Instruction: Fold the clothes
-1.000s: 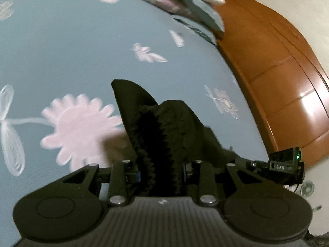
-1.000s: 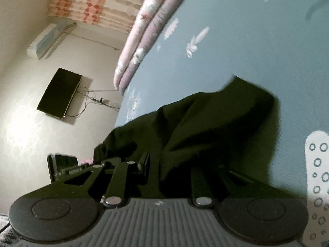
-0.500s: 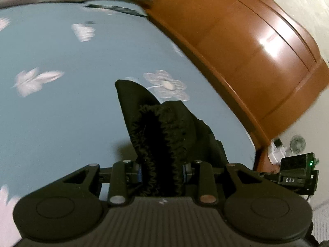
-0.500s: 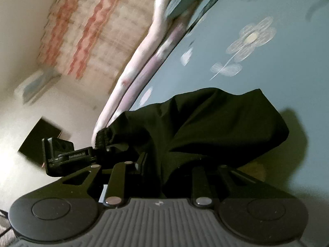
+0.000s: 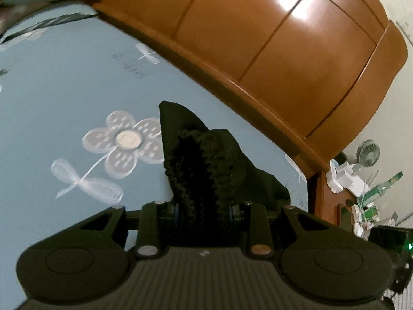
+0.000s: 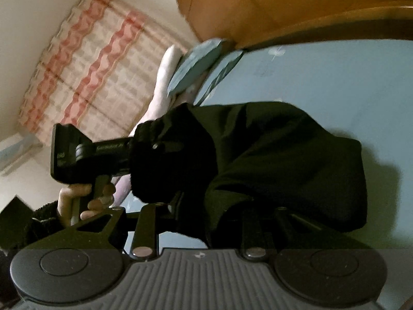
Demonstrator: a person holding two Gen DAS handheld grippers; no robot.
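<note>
While the left gripper (image 5: 204, 206) clamps the gathered elastic edge of the black garment (image 6: 284, 160) and the right gripper (image 6: 206, 222) pinches another fold, it hangs between them above the blue floral bedsheet (image 5: 64, 90).

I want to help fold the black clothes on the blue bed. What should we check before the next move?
1. Left gripper pinching the black garment's ruffled elastic band: ok.
2. Right gripper pinching the black fabric garment: ok, though cloth hides the fingertips.
3. Garment spread flat between the grippers: not ok, it hangs bunched.
4. Bare flowered blue bedsheet to lay it on: ok.
5. Distance from the orange wooden headboard: cannot tell.
</note>
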